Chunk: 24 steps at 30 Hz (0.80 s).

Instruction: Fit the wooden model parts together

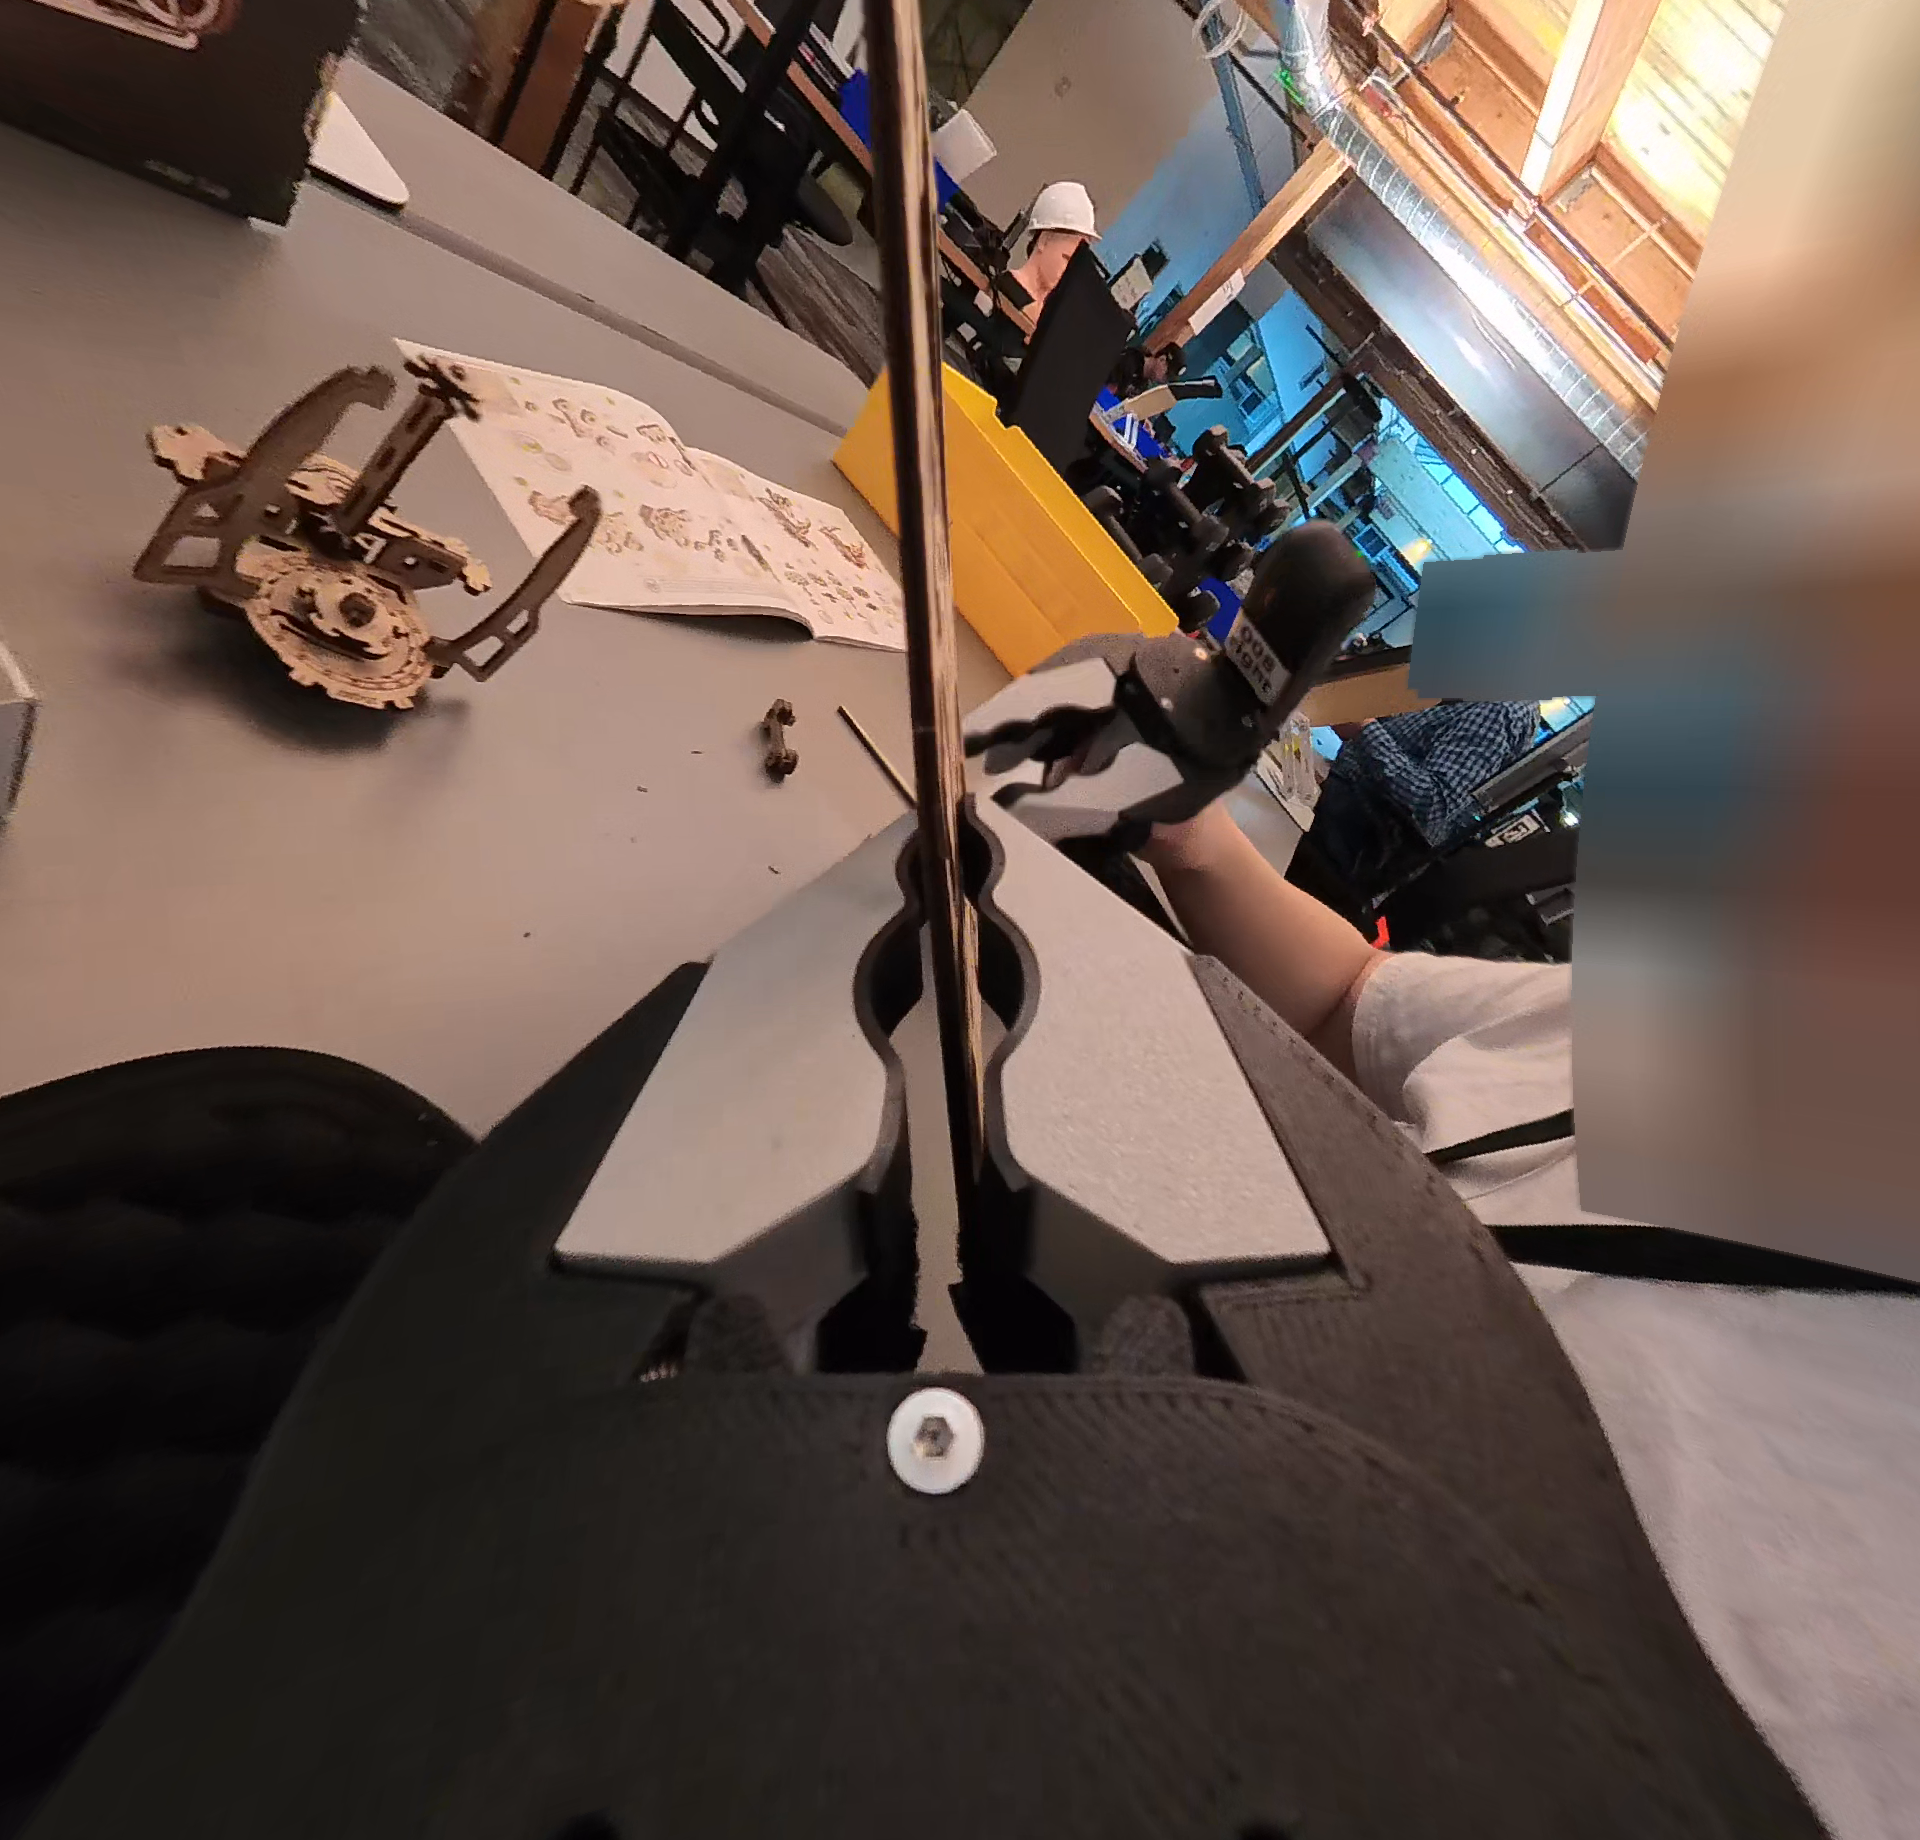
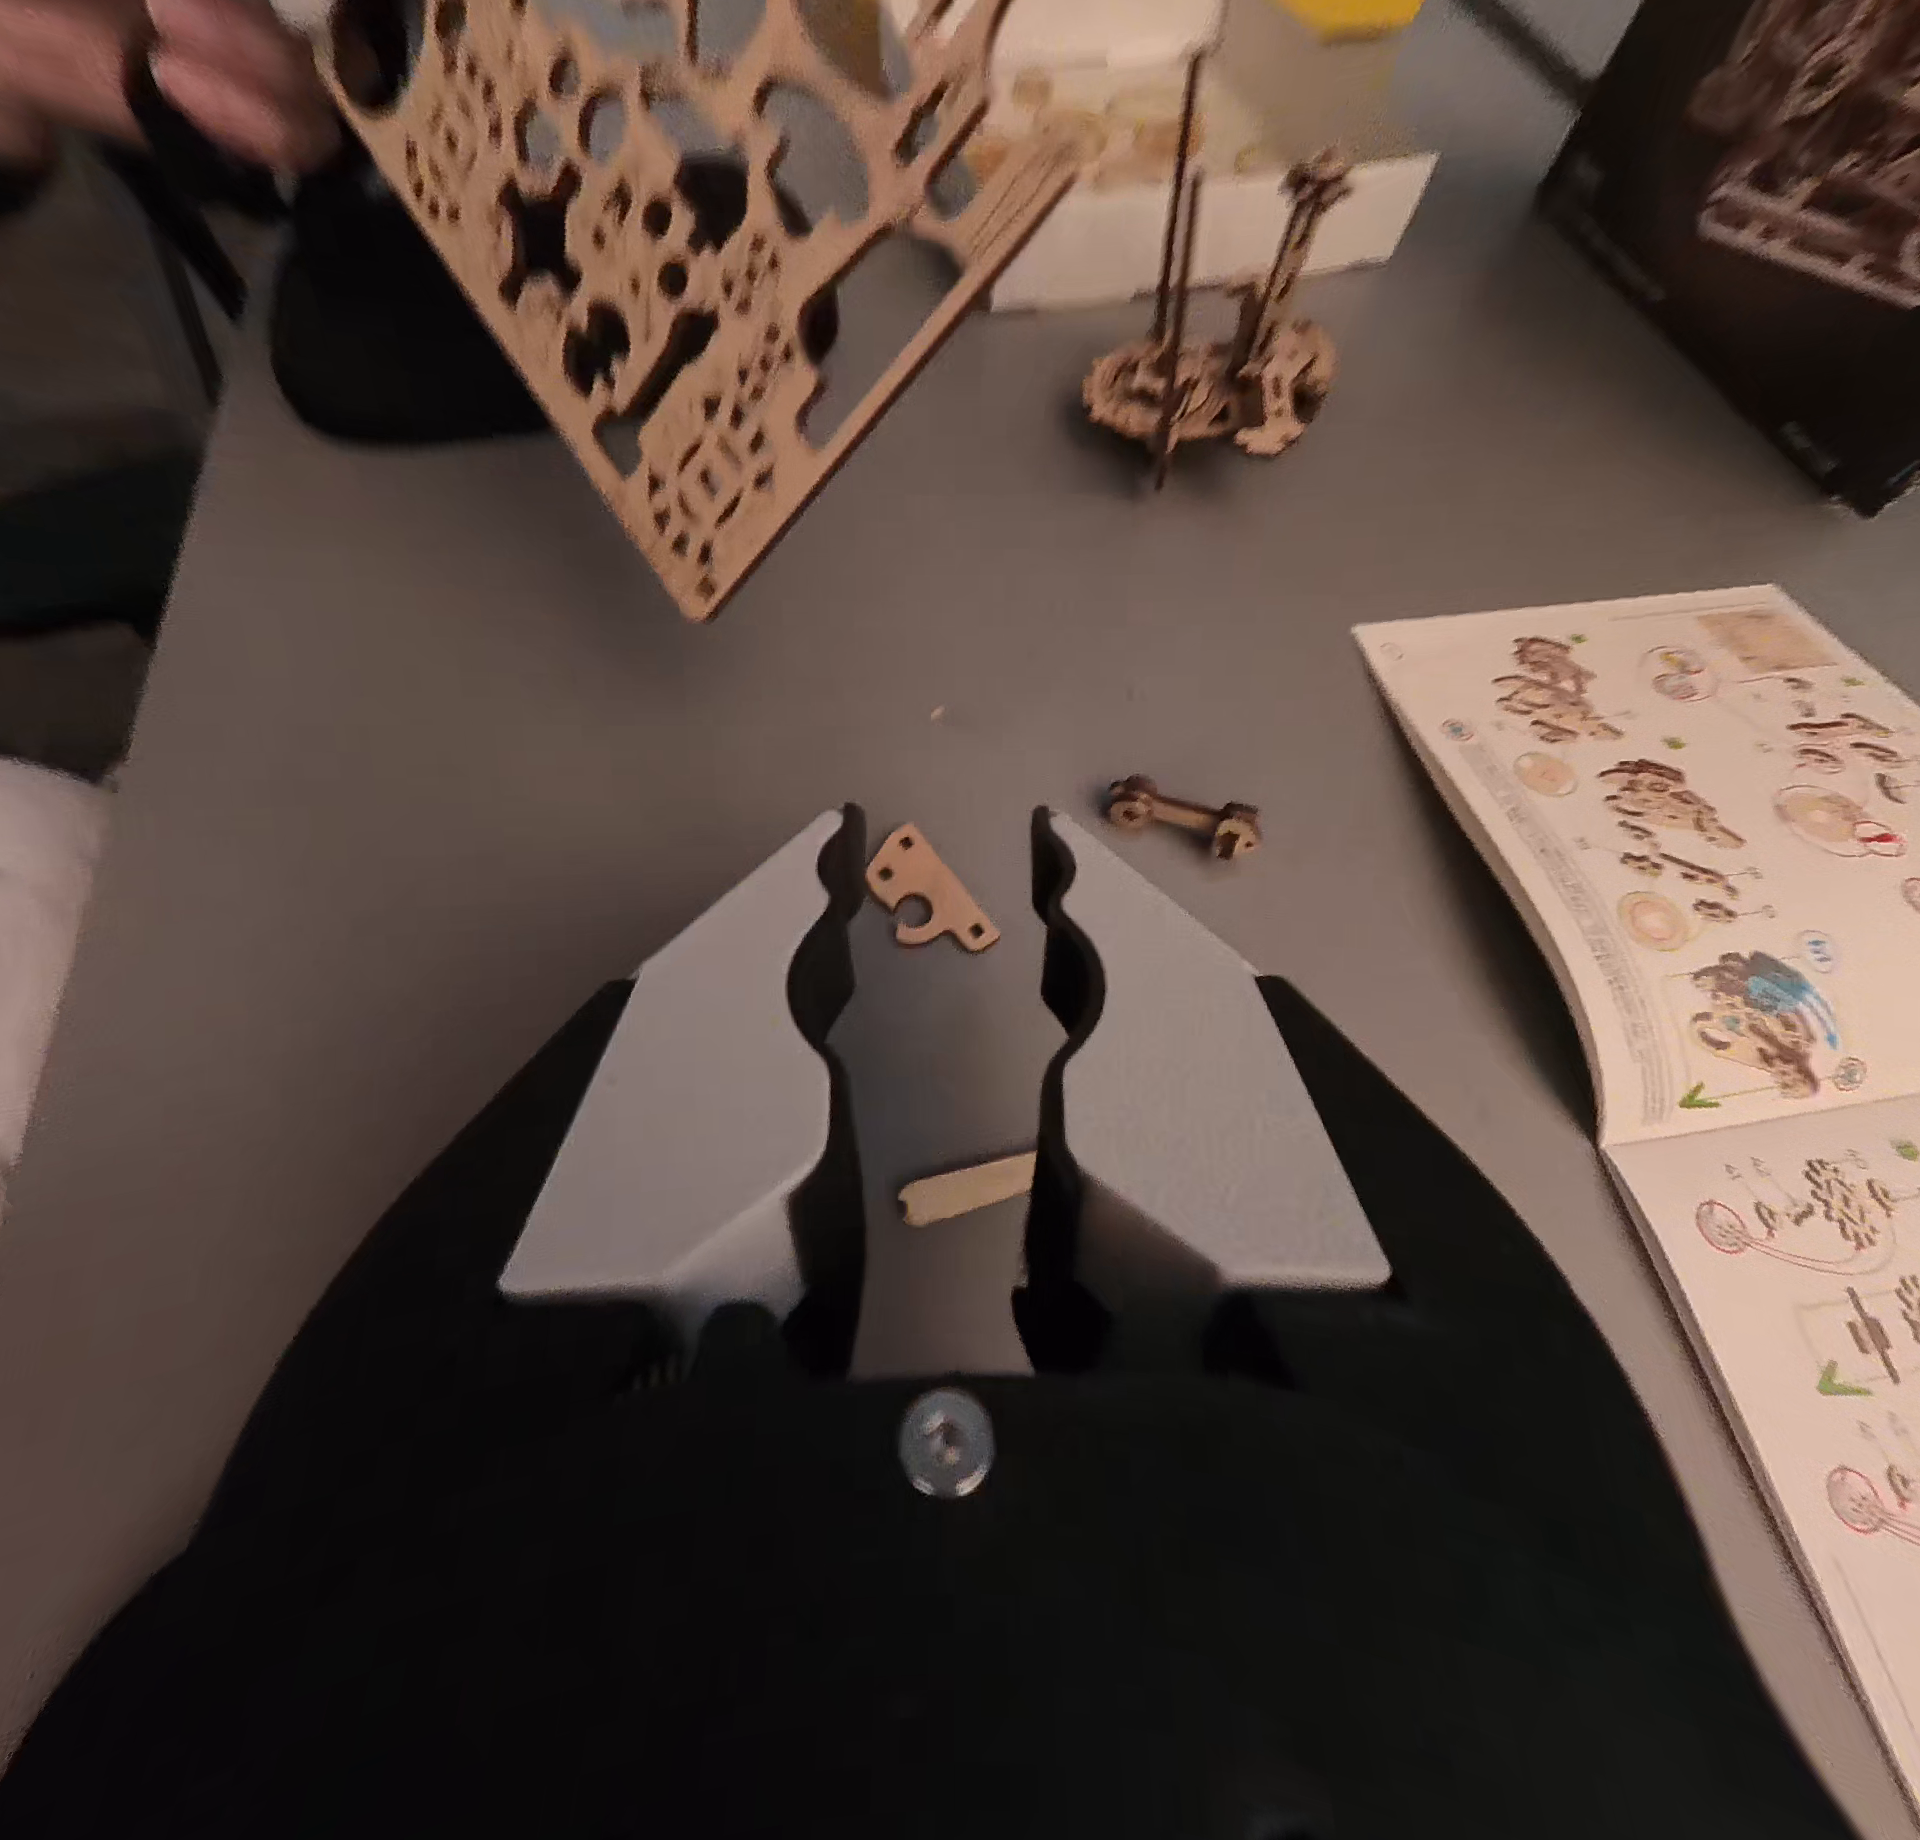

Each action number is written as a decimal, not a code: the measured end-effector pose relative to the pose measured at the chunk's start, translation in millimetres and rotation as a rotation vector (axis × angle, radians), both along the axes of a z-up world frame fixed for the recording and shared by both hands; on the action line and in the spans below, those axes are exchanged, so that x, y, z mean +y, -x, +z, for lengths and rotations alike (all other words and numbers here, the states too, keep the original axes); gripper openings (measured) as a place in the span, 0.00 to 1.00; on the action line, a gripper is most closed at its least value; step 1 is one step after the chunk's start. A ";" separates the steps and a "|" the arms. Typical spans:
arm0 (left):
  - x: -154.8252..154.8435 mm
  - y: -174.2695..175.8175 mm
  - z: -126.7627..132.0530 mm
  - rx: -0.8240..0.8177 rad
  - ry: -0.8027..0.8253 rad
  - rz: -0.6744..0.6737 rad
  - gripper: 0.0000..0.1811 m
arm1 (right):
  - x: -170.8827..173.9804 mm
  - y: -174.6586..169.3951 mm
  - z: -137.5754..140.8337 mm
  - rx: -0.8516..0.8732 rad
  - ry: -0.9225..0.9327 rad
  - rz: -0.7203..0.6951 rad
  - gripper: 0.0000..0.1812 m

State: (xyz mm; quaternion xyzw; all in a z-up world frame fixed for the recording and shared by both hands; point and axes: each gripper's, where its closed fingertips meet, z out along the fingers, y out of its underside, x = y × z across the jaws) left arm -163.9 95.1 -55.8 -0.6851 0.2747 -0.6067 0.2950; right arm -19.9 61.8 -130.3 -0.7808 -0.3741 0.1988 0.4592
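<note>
My left claw point(image 1: 940, 855) was pinching the wooden parts sheet point(image 1: 902, 336), edge-on in its own view; only the right view showed its cut-out face, held above the desk point(image 2: 416, 803). My right claw point(image 2: 945, 834) was spread over one small flat piece point(image 2: 925, 891). One axle-like piece point(image 2: 1179, 814), one half-built model point(image 2: 1210, 388) and one open booklet point(image 2: 1704, 907) lay farther in.

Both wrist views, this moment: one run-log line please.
left claw shut on wooden sheet, held off table | right claw open over small flat piece | partly built model upright on table, untouched
</note>
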 end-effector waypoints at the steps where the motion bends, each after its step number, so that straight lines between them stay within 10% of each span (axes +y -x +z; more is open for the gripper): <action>1: -2.4 -2.9 0.4 -0.005 0.001 -0.012 0.00 | 3.0 -2.7 5.9 0.042 -0.006 -0.017 0.17; 13: -28.9 -44.6 1.8 -0.079 -0.029 -0.149 0.00 | -14.9 22.3 45.2 0.595 0.211 0.134 0.27; 24: -35.2 -61.0 2.6 -0.034 -0.154 -0.193 0.00 | -21.2 23.7 45.5 0.667 0.281 0.193 0.06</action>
